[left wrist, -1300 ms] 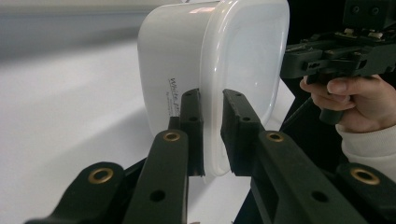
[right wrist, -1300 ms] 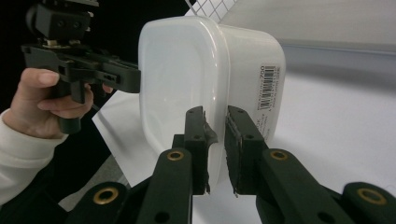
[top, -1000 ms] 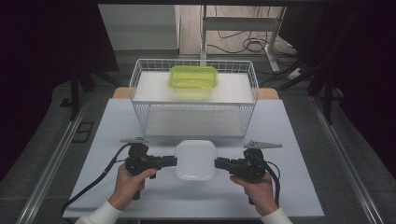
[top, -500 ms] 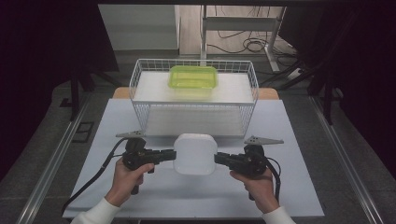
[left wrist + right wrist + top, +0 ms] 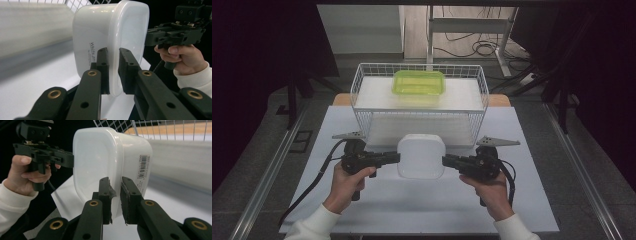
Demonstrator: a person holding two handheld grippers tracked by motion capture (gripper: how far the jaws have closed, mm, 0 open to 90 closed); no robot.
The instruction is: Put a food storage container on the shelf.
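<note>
Pinching opposite rims, left gripper (image 5: pixel 396 157) and right gripper (image 5: pixel 446 161) share the white plastic container (image 5: pixel 420 156), level, before wire basket (image 5: pixel 362 80).

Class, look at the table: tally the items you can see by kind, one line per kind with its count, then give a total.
White plastic container: 1
Green plastic container: 1
White wire basket: 1
Hand-held gripper: 2, left hand-held gripper and right hand-held gripper, each clamped on the white container's rim
Total: 5
</note>
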